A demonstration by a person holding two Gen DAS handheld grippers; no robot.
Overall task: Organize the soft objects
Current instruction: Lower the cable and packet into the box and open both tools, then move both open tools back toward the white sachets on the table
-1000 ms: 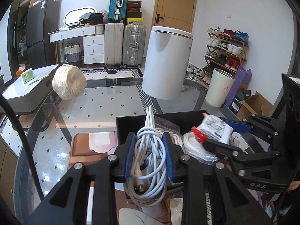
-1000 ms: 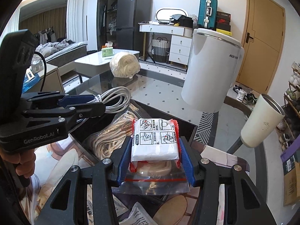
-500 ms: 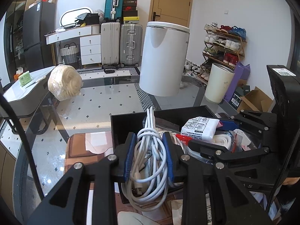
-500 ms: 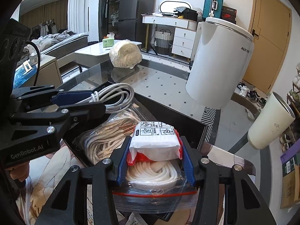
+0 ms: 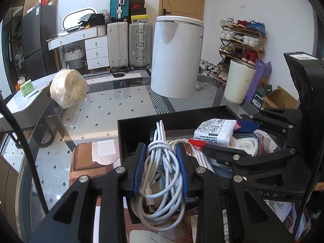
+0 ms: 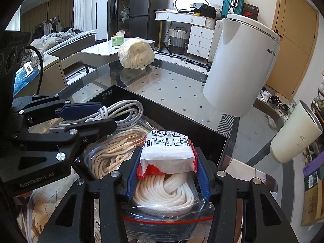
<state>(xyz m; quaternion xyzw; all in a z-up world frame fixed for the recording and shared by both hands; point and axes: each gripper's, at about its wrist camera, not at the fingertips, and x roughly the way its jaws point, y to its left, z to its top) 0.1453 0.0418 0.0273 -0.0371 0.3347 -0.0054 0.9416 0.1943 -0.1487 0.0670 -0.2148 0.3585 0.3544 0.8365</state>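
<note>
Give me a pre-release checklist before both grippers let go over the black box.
1. Left gripper shut on the white cable: ok.
2. Right gripper shut on the white packet: ok.
3. Packet over the black box: ok.
4. Cable over the box: partly; its lower loops hang outside the near wall: not ok.
5. Room in the box, with rope bags already inside: cannot tell.
6. Grippers apart from each other: ok.
</note>
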